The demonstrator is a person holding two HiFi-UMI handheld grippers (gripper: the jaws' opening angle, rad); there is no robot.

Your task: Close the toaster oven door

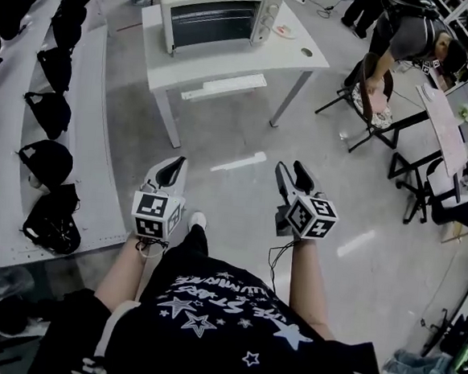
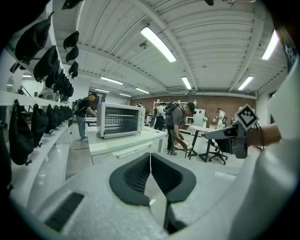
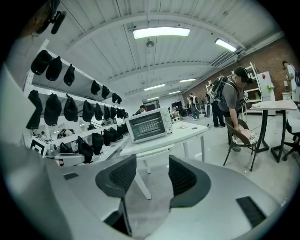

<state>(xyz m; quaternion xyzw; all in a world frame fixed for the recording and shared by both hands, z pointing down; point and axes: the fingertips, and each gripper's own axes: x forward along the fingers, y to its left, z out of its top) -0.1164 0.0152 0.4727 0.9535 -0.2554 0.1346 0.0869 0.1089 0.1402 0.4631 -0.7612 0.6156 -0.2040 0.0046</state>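
Shelf [image 1: 101, 131]: a long white shelf runs along 9 to 11 o'clock and carries a row of black caps [image 1: 46, 159].
Left tongs [image 1: 173, 166]: the two dark pads are pressed together and pinch nothing. They are held low in front of the body and point to 12 o'clock.
Toaster oven [image 1: 219, 16]: it stands at about 12 o'clock on the white table [image 1: 300, 62], well apart from both tongs. The floor lies between.
Door [image 1: 212, 23]: the glass front looks upright and flush with the body, so it seems already shut. From this far I cannot be fully sure.
Handling: I judge the door stiff and light on its bottom hinge, with smooth, breakable glass. The oven is light enough to slide on the table if it is pushed hard.
Where to hold: the top edge or handle bar of the door is best, not the glass and not the knobs [image 1: 267, 19]. A slow push is enough.
Right tongs [image 1: 292, 175]: the pads stand wide apart, with only floor seen between them.
Person [image 1: 407, 42]: at 2 o'clock, bent over a chair [image 1: 369, 104], far from the oven.
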